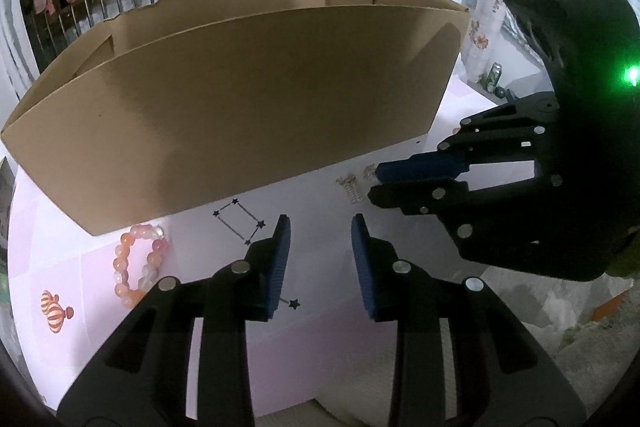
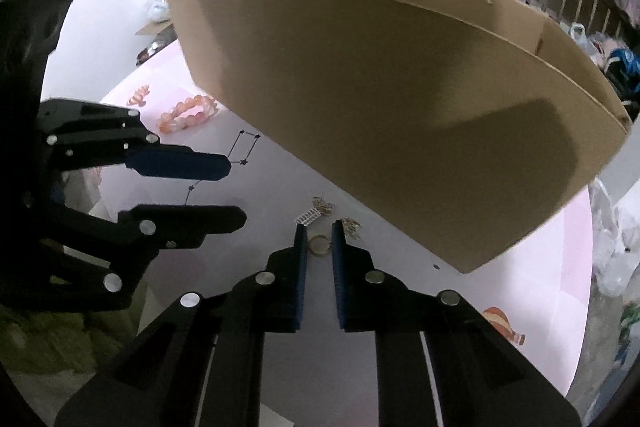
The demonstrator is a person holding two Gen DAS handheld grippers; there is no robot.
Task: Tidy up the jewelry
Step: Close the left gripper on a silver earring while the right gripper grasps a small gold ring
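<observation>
Left wrist view: left gripper (image 1: 320, 259) hangs over the pale pink tabletop (image 1: 320, 347), jaws apart with nothing between them. A pink-orange beaded bracelet (image 1: 138, 263) lies just left of it, close under the near wall of the large open brown cardboard box (image 1: 240, 99). The right gripper (image 1: 374, 183) comes in from the right, its tips at a small cluster of gold-coloured jewelry pieces (image 1: 354, 187) beside the box.

Right wrist view: the right gripper's jaws are narrowed around a small gold ring (image 2: 319, 243) lying flat on the table; whether the pads touch it cannot be told. More of the gold pieces lie just beyond.

Judgement: the ring is light, stiff, thin and likely slippery; pinch across its outer edge and squeeze gently. The bracelet is probably elastic-strung and floppy; grab one side of the bead loop.
</observation>
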